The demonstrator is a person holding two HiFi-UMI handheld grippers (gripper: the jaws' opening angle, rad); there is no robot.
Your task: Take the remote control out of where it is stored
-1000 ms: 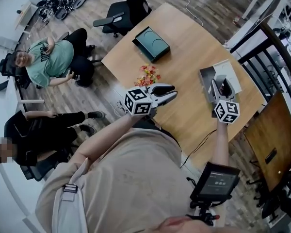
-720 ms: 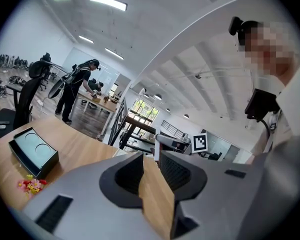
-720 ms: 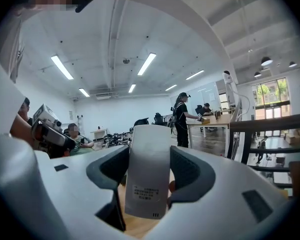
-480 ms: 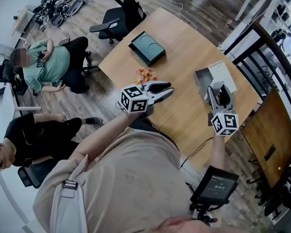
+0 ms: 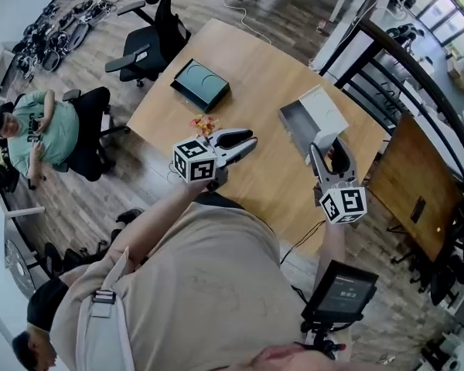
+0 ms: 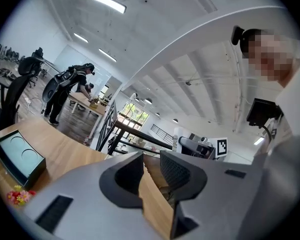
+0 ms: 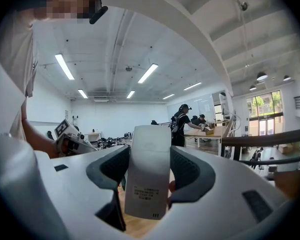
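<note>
My right gripper (image 5: 330, 151) hovers above the wooden table (image 5: 255, 68), just on the near side of an open grey-and-white box (image 5: 309, 118). It is shut on the remote control (image 7: 149, 171), a slim white slab that stands upright between the pads with a small printed label low on its back. From the head view the remote control (image 5: 336, 158) shows only as a dark sliver between the fingers. My left gripper (image 5: 246, 139) is held over the table's near-left part with a narrow gap between its jaws and nothing in it (image 6: 151, 171).
A dark green box (image 5: 201, 85) lies at the table's far left, with small colourful pieces (image 5: 203, 124) near it. A black railing (image 5: 402, 60) runs past the right side. An office chair (image 5: 151, 29) and a seated person (image 5: 39, 130) are to the left.
My right gripper has drawn back from over the open box toward me, still holding the remote. The head view has swung, so the table sits further left in it.
</note>
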